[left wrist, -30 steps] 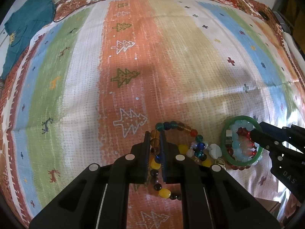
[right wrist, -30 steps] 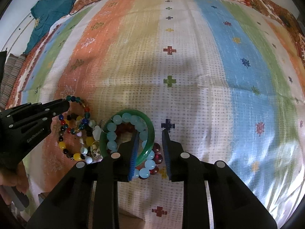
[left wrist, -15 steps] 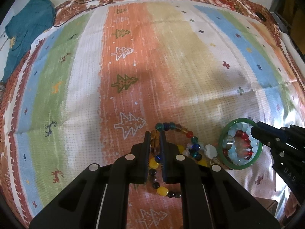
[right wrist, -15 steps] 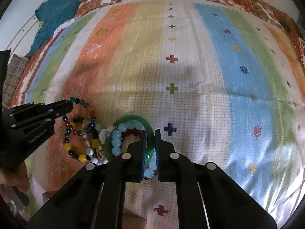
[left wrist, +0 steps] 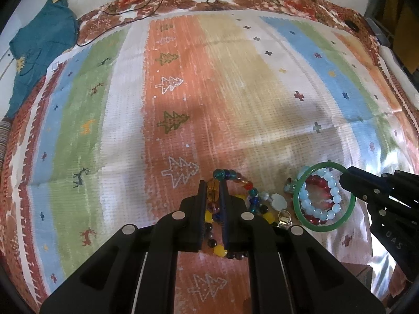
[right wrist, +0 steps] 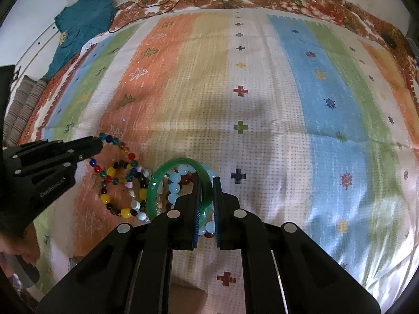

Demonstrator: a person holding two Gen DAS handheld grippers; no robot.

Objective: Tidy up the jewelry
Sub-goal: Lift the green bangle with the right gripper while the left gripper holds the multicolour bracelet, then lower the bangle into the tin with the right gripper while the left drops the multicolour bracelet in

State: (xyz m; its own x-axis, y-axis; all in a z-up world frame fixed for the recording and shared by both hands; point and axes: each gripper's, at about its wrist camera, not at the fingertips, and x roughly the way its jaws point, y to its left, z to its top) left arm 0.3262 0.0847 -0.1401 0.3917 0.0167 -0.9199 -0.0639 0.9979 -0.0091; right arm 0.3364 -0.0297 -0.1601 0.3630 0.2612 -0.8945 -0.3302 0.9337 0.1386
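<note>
Green bangle (right wrist: 180,180) sits pinched rim-on in the right gripper (right wrist: 207,201), tilted up off the blanket (right wrist: 262,104), while left of it the left gripper (left wrist: 213,204) clamps the multicolour bead strand (left wrist: 235,180).

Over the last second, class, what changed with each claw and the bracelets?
The right claw closed on the green bangle and tilted it up off the blanket. The left claw stays clamped on the multicolored bead bracelet; the pale blue bead bracelet stays put.
</note>
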